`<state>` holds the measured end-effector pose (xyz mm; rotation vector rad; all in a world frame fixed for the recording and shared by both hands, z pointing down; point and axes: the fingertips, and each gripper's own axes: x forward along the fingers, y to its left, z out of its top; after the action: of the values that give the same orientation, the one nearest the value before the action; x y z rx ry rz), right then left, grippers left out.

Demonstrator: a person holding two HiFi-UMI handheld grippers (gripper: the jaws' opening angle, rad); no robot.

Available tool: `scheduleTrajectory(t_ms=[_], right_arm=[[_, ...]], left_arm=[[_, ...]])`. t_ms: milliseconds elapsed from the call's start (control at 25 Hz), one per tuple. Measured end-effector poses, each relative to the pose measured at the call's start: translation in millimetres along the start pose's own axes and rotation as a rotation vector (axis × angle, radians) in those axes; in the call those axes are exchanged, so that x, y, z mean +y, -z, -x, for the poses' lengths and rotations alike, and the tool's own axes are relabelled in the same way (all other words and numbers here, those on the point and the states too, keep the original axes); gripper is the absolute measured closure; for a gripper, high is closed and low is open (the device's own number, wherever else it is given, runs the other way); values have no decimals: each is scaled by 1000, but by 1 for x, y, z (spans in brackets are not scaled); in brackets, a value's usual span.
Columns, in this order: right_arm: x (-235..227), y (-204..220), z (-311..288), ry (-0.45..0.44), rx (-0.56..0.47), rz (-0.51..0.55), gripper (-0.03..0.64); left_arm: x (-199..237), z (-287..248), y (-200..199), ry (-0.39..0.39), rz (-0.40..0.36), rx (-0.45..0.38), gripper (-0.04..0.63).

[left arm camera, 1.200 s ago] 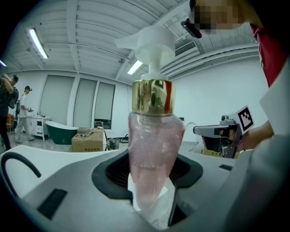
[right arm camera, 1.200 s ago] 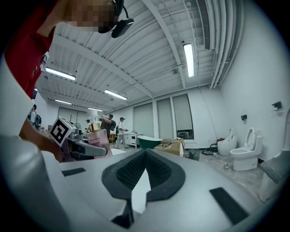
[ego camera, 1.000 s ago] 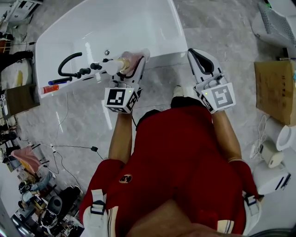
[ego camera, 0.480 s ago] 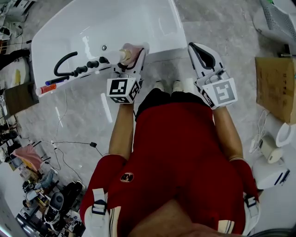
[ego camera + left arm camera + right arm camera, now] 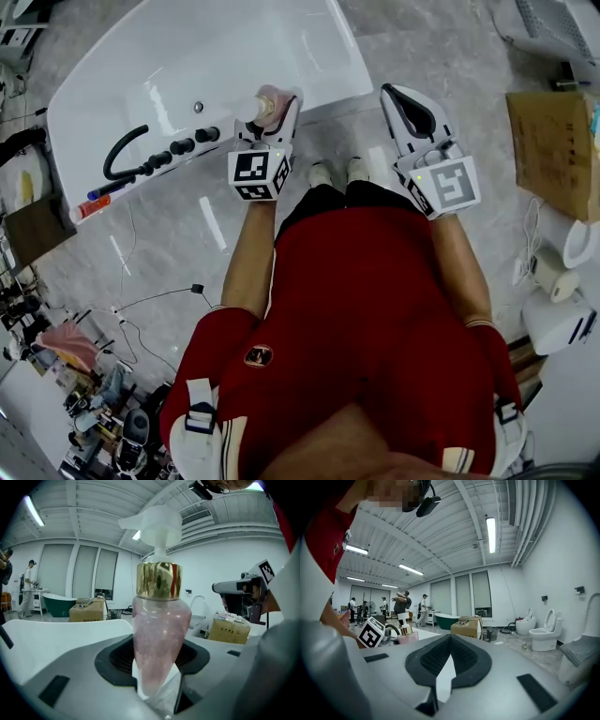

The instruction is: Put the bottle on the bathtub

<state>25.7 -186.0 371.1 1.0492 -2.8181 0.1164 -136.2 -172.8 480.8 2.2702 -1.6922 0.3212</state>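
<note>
A pink pump bottle (image 5: 263, 102) with a gold collar and white pump head is clamped in my left gripper (image 5: 272, 107), held over the front rim of the white bathtub (image 5: 206, 56). In the left gripper view the bottle (image 5: 159, 639) stands upright between the two dark pads. My right gripper (image 5: 394, 93) hovers over the floor just right of the tub's corner, shut with nothing in it. From the right gripper view (image 5: 445, 667), the bottle (image 5: 407, 637) shows small at the left.
Black tap knobs (image 5: 183, 144) and a black hose (image 5: 124, 153) sit on the tub's rim left of the bottle, with a red-capped tube (image 5: 92, 203) further left. A cardboard box (image 5: 553, 131) stands at the right. Cables (image 5: 159, 300) lie on the grey floor.
My left gripper has carried the bottle further over the tub's rim, a little away from the black knobs. The right gripper has barely moved.
</note>
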Motion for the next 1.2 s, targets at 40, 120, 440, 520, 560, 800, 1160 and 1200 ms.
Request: scheduleTrajectory(t_ms=[40,120,440,520,560,800,1160,1200], right_arm=[[-1,1,-2,8,5,0,620],[-2,3,-6,22,15,-1,620],[-1,14,-18,50,58,4,620],[2,17,-22,54,68,0,620],[3,18,-24,54,73,-1,620],[5,28,-29,70,107,-3,620],[-6,45,-14,122,163,-12,620],[-6,47,-13,128,168,-14,620]], left_arm=[[2,-3,4,4,2,7,373],[6,-10,11,9,8,21,371],[14,-33,37,36,8,61,371],[16,-38,42,41,5,70,371],[18,-40,44,42,6,73,371],[26,-59,66,51,13,105,371],[25,-83,95,77,1,161,371],[26,-85,98,78,1,166,371]])
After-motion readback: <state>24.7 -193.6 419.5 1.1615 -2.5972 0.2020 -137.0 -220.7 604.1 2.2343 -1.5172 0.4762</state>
